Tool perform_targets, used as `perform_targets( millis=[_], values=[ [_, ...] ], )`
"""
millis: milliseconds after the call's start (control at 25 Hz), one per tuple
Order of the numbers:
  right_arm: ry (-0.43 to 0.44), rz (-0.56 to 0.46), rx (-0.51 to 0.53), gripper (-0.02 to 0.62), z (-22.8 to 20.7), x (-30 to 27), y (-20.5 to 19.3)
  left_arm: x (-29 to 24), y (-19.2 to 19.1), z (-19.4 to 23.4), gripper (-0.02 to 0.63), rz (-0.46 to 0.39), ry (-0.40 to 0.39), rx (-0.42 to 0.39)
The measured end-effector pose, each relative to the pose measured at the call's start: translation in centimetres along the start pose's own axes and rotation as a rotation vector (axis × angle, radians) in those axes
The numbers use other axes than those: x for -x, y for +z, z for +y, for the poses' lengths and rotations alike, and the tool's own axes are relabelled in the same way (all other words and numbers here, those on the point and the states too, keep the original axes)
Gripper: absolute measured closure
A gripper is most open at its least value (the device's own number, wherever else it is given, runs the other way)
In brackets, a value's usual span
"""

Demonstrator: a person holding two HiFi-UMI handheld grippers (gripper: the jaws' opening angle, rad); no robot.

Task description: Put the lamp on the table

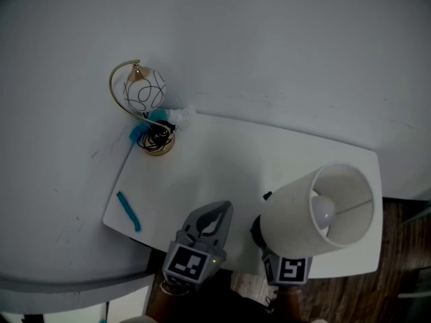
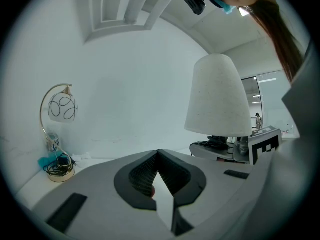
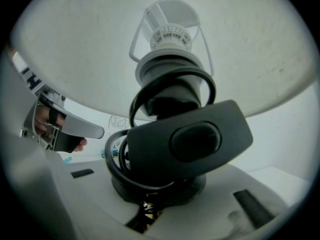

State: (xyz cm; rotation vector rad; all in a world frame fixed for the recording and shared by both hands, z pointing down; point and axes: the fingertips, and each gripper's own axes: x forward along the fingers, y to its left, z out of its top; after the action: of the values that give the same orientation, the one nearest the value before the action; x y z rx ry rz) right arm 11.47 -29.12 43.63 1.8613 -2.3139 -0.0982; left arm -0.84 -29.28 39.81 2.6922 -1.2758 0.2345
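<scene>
Nearest you, your left gripper (image 2: 158, 154): jaws pressed together, nothing between them. The left gripper view shows that plainly. The head view gives only its grey back and marker cube, low at the near edge of the white rectangular tabletop (image 1: 222, 160) and pointing away from you. Just beside it on the right, your right gripper (image 3: 150, 209) is clamped at the foot of the table lamp with a white cone-shaped shade (image 1: 306, 214). Only the right gripper view shows what sits there: the lamp's round black base, a black cord (image 3: 111, 164) looped around it, and a black oval inline switch (image 3: 192, 140) lying across the front. That bundle covers the jaw tips themselves. The head view instead looks down into the shade's open top onto one white bulb (image 1: 322, 210), and the shade leans right. The lamp is over the near right part of the tabletop; you cannot tell whether its base touches the surface. Count: two grippers, two lamps, one table. Farther left lies one short blue strip (image 1: 128, 210), flat, well apart from both grippers. At the far left corner, against the white wall (image 1: 269, 46), stands a small gold arc-stemmed lamp with a white globe scribbled in black (image 1: 143, 93), upright, with dark cord and something blue bunched at its foot.
</scene>
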Motion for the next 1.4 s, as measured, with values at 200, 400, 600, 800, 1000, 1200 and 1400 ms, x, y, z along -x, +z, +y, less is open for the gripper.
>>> perform_targets(
  millis=[200, 400, 600, 800, 1000, 1200, 1400],
  values=[
    [-0.019, -0.005, -0.017, 0.572, -0.4, -0.8, -0.4, -0.1, -0.2, 0.8, 0.612, 0.005, 0.010, -0.003],
    [-0.025, -0.003, -0.015, 0.572, -0.5, -1.4, -0.8, -0.3, -0.5, 1.5, 0.612, 0.011, 0.021, -0.005],
    [-0.028, -0.006, -0.015, 0.572, -0.7, -1.8, -1.2, -0.5, -0.9, 2.0, 0.612, 0.017, 0.030, -0.006],
    [-0.032, -0.004, -0.023, 0.572, -0.7, -2.4, -1.8, -0.7, -1.1, 2.4, 0.612, 0.023, 0.032, -0.011],
    [-0.016, -0.015, -0.022, 0.572, -0.5, -3.0, -2.1, -1.0, -1.4, 2.9, 0.612, 0.033, 0.036, -0.013],
    [-0.012, -0.015, -0.021, 0.572, -0.4, -3.6, -2.5, -1.4, -1.6, 3.2, 0.612, 0.038, 0.035, -0.014],
    [-0.004, -0.005, -0.012, 0.572, -0.3, -4.0, -3.1, -1.7, -1.6, 3.0, 0.612, 0.034, 0.021, -0.010]
  ],
)
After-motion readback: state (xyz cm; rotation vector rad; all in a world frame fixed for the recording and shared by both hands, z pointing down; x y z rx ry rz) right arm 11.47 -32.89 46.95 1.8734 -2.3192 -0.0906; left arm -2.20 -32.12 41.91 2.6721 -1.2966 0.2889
